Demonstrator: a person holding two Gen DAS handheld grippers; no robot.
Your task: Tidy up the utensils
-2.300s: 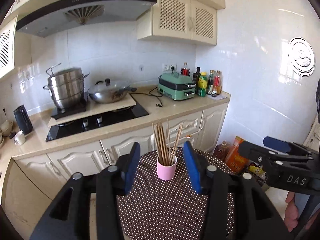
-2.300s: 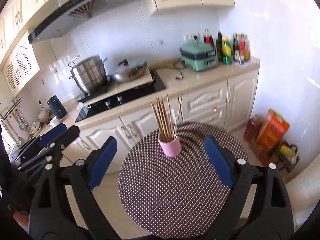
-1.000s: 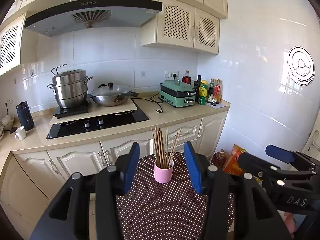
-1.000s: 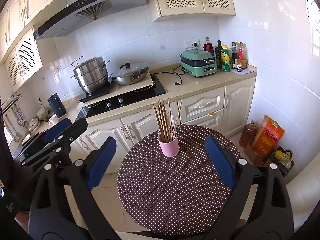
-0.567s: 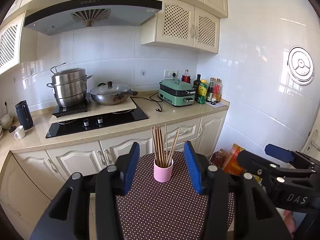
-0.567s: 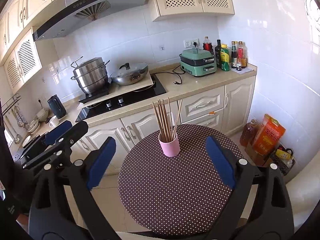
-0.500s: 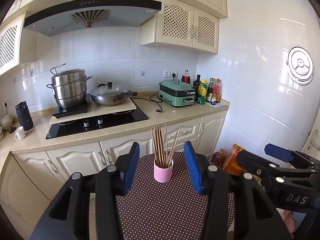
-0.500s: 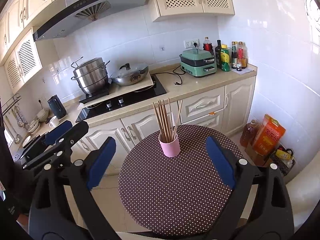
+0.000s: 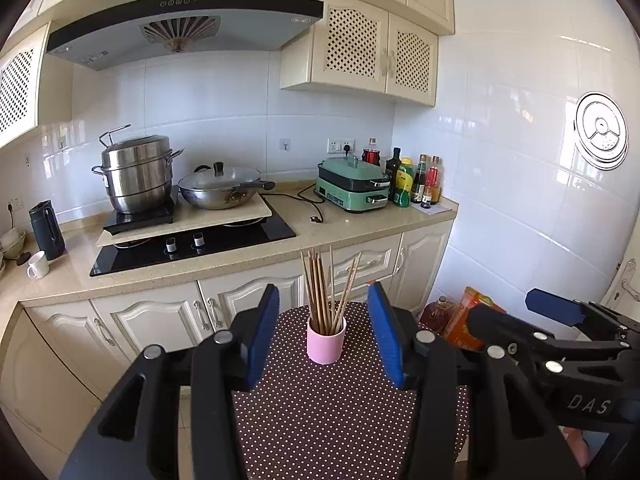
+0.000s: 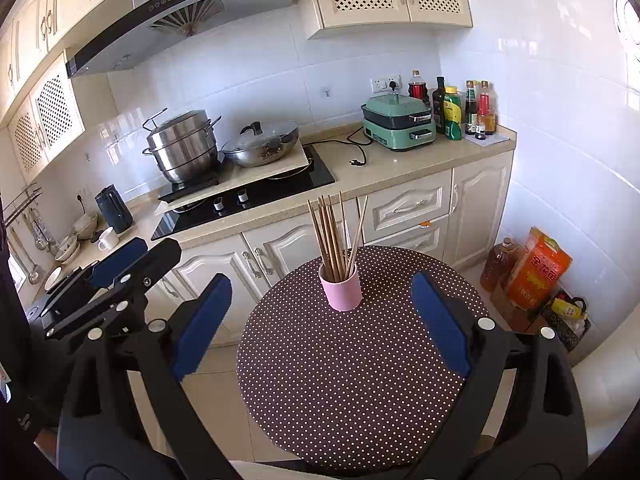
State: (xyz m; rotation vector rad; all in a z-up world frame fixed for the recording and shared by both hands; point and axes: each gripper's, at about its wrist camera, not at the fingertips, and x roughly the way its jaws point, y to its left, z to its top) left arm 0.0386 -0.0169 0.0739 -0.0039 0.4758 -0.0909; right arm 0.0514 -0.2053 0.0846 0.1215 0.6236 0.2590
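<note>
A pink cup (image 9: 326, 342) (image 10: 341, 288) stands upright near the far edge of a round brown polka-dot table (image 9: 332, 420) (image 10: 348, 380). Several wooden chopsticks (image 9: 326, 290) (image 10: 338, 236) stand in it. My left gripper (image 9: 324, 334) is open and empty, held back from the cup, which shows between its blue pads. My right gripper (image 10: 320, 320) is open wide and empty, higher above the table. Each gripper shows at the edge of the other's view, the right one (image 9: 560, 332) and the left one (image 10: 112, 276).
A kitchen counter (image 9: 352, 224) runs behind the table, with a steel pot (image 9: 136, 174), a wok (image 9: 220, 190), a green cooker (image 9: 354, 190) and bottles (image 9: 416, 180). An orange bag (image 10: 536, 272) and an oil bottle (image 10: 498, 266) stand on the floor at the right.
Both views have drawn back and levelled a little since the earliest frames. In the last second almost nothing has moved. Both grippers stay open and empty.
</note>
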